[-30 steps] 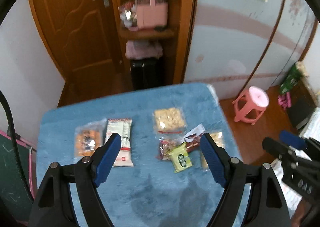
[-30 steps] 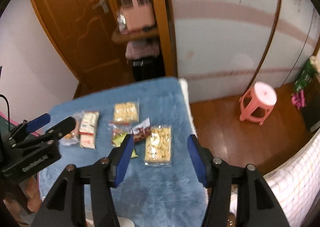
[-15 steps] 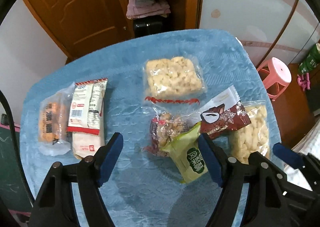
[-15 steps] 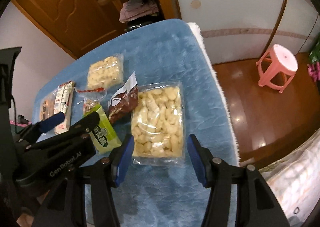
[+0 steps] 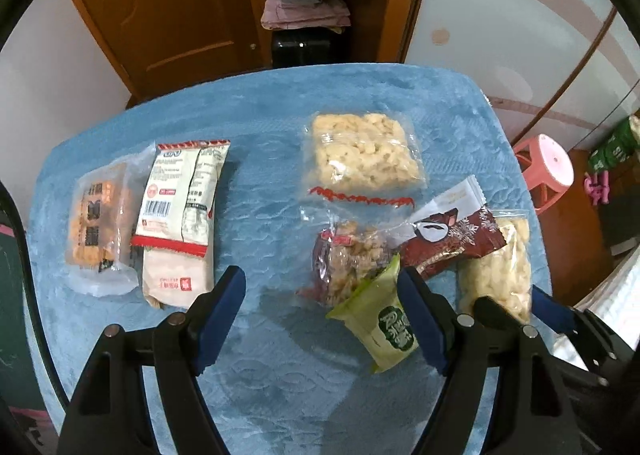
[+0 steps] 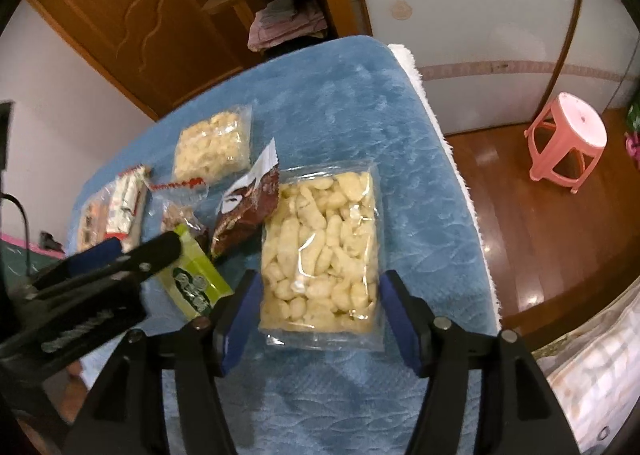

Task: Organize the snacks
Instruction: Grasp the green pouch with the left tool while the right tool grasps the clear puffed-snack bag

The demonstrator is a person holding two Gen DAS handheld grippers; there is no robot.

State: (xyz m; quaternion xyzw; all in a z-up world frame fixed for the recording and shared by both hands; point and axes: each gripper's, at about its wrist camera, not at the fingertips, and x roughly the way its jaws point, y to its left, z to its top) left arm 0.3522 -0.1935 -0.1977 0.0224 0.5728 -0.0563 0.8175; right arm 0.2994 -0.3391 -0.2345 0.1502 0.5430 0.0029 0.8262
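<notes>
Right gripper (image 6: 320,315) sits low over the blue-covered counter (image 6: 360,115), jaws opening, astride the near end of the clear bag of pale puffs (image 6: 320,247) w/o pressing it. Left gripper (image 5: 320,315) released, nothing gripped; green packet (image 5: 380,323) lies by its right finger. Left of puff bag: brown sachet (image 6: 248,207), then nut bag (image 5: 348,259). Beyond those, square puffed-snack pack (image 5: 364,153). Far left of puff bag: white-red pack (image 5: 180,207) & orange snack bag (image 5: 96,223).

Seven snack packets flat on blue cloth, green packet (image 5: 384,325) overlapping nut bag (image 5: 348,259)
</notes>
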